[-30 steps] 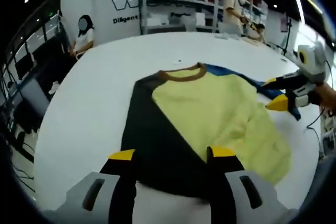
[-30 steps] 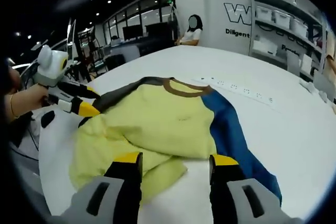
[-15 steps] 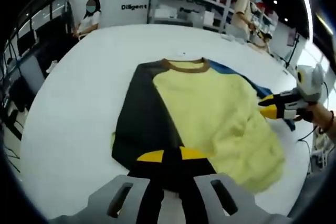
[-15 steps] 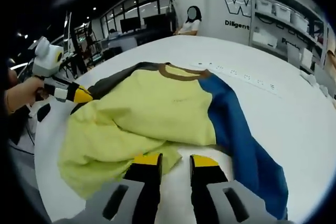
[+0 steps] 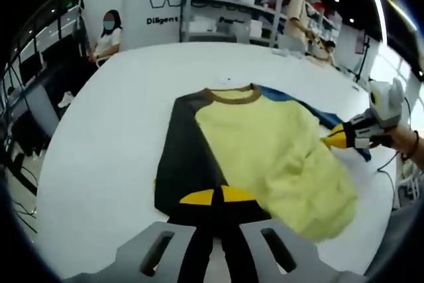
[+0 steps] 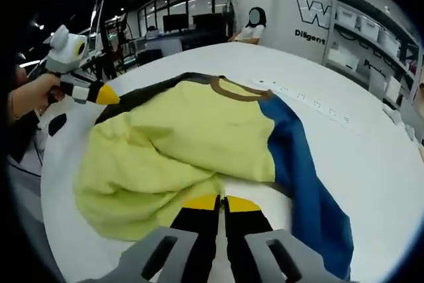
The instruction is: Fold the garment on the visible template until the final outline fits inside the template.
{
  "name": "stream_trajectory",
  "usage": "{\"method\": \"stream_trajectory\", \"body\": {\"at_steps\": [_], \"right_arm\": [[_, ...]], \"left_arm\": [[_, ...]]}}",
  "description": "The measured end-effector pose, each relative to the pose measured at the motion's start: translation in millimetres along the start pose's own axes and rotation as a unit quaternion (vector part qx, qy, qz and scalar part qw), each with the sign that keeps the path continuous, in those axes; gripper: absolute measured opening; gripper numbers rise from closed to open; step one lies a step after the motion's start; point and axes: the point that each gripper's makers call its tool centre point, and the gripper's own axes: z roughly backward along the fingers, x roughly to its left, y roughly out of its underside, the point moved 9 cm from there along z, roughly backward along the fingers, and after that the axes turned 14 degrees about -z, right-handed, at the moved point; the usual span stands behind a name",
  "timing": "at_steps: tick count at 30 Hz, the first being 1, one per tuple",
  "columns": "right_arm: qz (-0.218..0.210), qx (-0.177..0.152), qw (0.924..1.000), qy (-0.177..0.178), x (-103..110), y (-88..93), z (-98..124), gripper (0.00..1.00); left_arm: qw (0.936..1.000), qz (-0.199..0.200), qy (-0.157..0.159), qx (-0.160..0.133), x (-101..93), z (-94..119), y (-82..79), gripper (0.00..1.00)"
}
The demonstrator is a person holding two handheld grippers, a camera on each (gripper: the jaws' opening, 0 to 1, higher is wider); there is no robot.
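Note:
The garment lies spread on the white table, with a yellow body, a brown collar, a dark sleeve and a blue sleeve. My left gripper is shut on the dark lower edge of the garment. In the right gripper view the garment is rumpled near its hem, and my right gripper is shut on the yellow hem beside the blue sleeve. The right gripper also reaches in at the garment's right edge, and the left gripper at its left edge, held by a hand.
Shelving with white bins stands beyond the table's far edge. A person sits at the far left and another stands by the shelves. A thin marked strip lies on the table past the collar. Cables hang off the right edge.
Both grippers stood open around the garment's lower edge a second ago. They have closed on the fabric, the right one going from a narrow gap to fully shut.

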Motion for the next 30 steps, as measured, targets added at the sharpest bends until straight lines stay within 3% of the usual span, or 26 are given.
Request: {"method": "stream_trajectory", "body": {"at_steps": [8, 21, 30], "right_arm": [[-0.002, -0.013, 0.9999, 0.003, -1.6, 6.6, 26.5, 0.00], [-0.027, -0.014, 0.9995, 0.006, 13.0, 39.9, 79.3, 0.00], [0.002, -0.005, 0.9996, 0.026, 32.0, 58.3, 109.5, 0.00]], "left_arm": [[0.9998, -0.013, -0.017, 0.001, 15.6, 6.6, 2.1, 0.00], [0.9967, -0.074, -0.032, 0.012, 35.9, 10.1, -3.7, 0.00], [0.9970, -0.070, -0.031, 0.009, 37.0, 14.4, -7.7, 0.00]]}}
